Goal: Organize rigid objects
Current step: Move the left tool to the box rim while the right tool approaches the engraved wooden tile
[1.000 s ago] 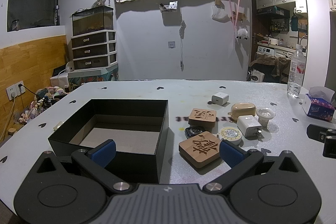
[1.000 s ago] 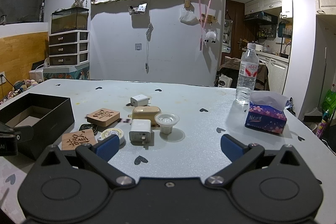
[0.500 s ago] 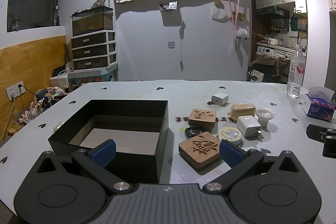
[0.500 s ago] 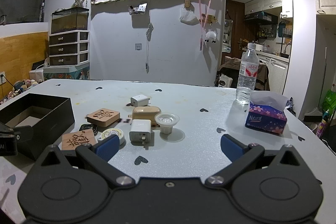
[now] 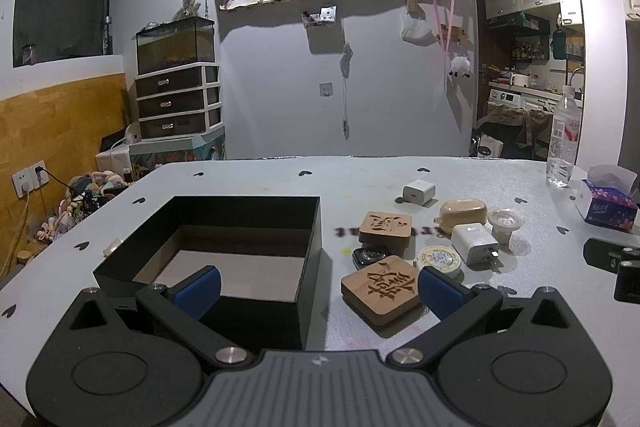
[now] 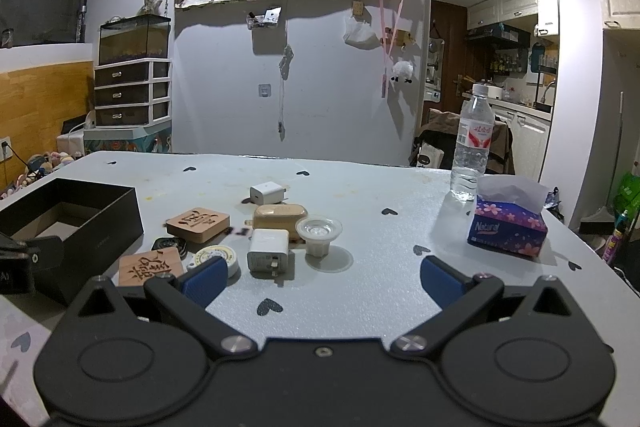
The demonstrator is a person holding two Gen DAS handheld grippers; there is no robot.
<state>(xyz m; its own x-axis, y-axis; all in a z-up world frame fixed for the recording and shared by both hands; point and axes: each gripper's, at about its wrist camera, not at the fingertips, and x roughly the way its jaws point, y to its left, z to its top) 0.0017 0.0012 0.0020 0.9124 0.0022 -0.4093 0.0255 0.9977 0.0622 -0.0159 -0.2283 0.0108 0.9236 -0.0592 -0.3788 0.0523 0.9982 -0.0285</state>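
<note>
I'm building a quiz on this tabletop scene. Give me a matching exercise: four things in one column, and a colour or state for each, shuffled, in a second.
Things:
1. black box
2. tissue pack
3. nearer carved tile
4. water bottle

Colour or state:
A. lying flat, wooden brown
B. open on top, nothing visible inside
C. upright, clear, capped
D. purple with pink flowers, tissue sticking out

Pairs: 1-B, 2-D, 3-A, 4-C

A water bottle (image 6: 471,143) stands just behind a tissue box (image 6: 507,227); a fish tank (image 5: 175,45) tops plastic drawers (image 5: 178,101).
</note>
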